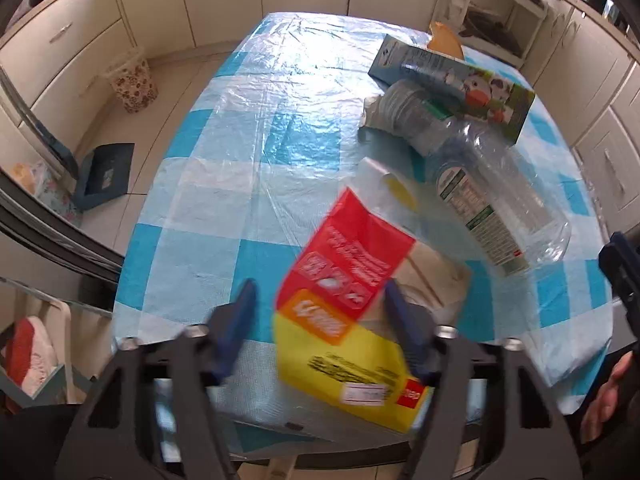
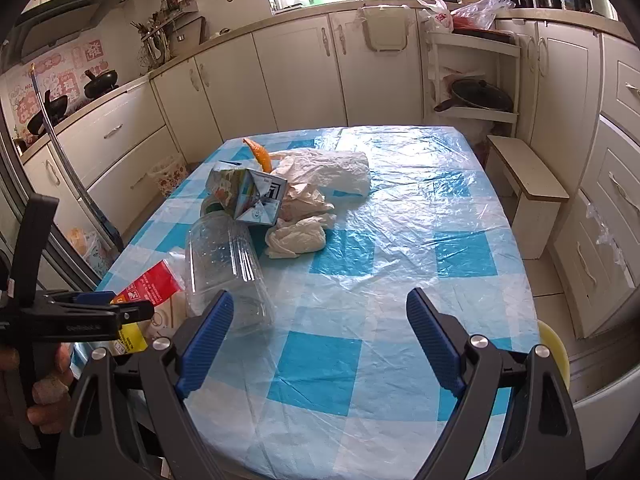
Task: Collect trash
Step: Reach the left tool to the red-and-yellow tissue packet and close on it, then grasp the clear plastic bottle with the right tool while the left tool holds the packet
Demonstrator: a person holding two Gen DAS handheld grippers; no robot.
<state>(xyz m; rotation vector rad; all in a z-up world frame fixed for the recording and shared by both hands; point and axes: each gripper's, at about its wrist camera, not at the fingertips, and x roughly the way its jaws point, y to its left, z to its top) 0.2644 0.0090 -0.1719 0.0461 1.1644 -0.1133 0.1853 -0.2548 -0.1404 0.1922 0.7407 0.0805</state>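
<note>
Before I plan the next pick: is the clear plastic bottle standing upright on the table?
No, the clear plastic bottle lies on its side on the table, beside the carton.

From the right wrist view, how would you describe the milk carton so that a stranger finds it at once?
Start at the blue-checked table and find the trash pile on its left side. There the milk carton lies tipped on top of the clear plastic bottle, just left of the crumpled white plastic bag. It is the only printed box there, folded bottom facing the camera.
</note>
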